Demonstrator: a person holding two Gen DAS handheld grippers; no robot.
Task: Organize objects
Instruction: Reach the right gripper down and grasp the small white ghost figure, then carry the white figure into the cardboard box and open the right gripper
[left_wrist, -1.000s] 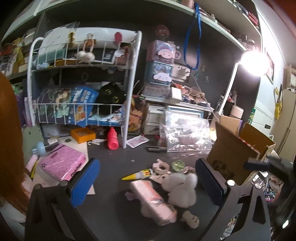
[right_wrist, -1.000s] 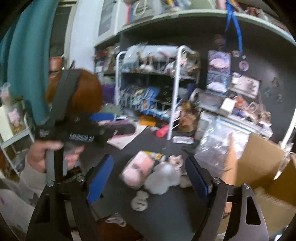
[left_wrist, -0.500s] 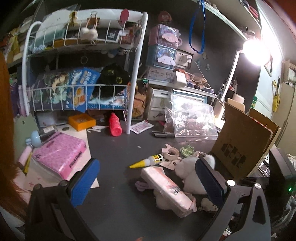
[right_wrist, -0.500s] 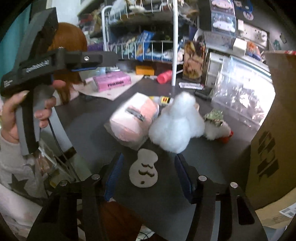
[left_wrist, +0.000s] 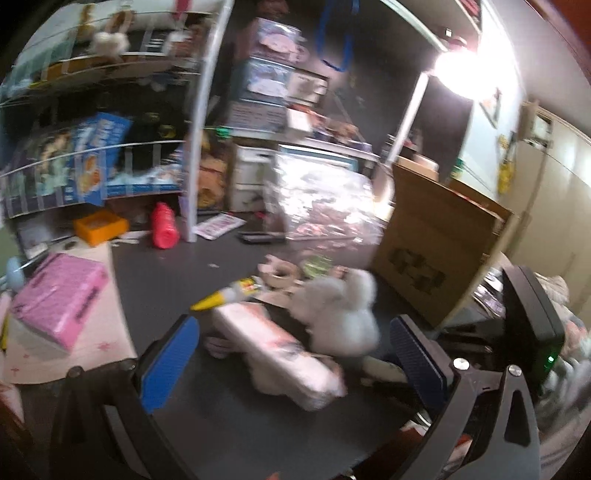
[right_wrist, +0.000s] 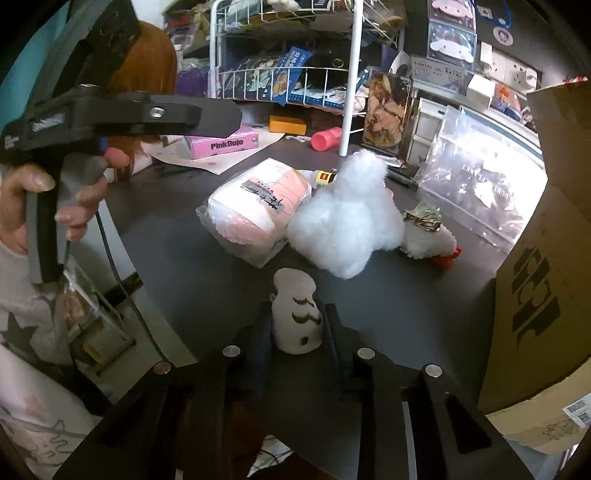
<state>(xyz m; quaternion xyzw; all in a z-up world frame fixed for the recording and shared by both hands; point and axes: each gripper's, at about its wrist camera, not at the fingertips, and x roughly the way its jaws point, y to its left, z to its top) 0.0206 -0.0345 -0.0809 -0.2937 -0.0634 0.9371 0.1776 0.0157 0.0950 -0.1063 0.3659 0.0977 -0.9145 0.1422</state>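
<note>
My right gripper (right_wrist: 295, 325) is shut on a small cream felt figure (right_wrist: 295, 314) with brown markings at the desk's near edge. Beyond it lie a pink wrapped pack (right_wrist: 255, 210), a clump of white stuffing (right_wrist: 347, 221) and a small white plush with a green top (right_wrist: 424, 232). My left gripper (left_wrist: 291, 354) is open above the desk, with the pink pack (left_wrist: 280, 350) and the stuffing (left_wrist: 340, 314) between its blue pads. A yellow-tipped glue bottle (left_wrist: 225, 295) and a tape roll (left_wrist: 280, 273) lie behind.
A cardboard box (right_wrist: 546, 258) stands at the right. A wire rack (left_wrist: 110, 122), a red bottle (left_wrist: 164, 230), an orange box (left_wrist: 99, 225), a pink PinkDojo box (right_wrist: 221, 142) and a clear plastic bag (left_wrist: 325, 206) crowd the back.
My right gripper moved forward and closed on the felt figure. My left gripper moved closer to the pink pack and the stuffing; its view is blurred by motion.
</note>
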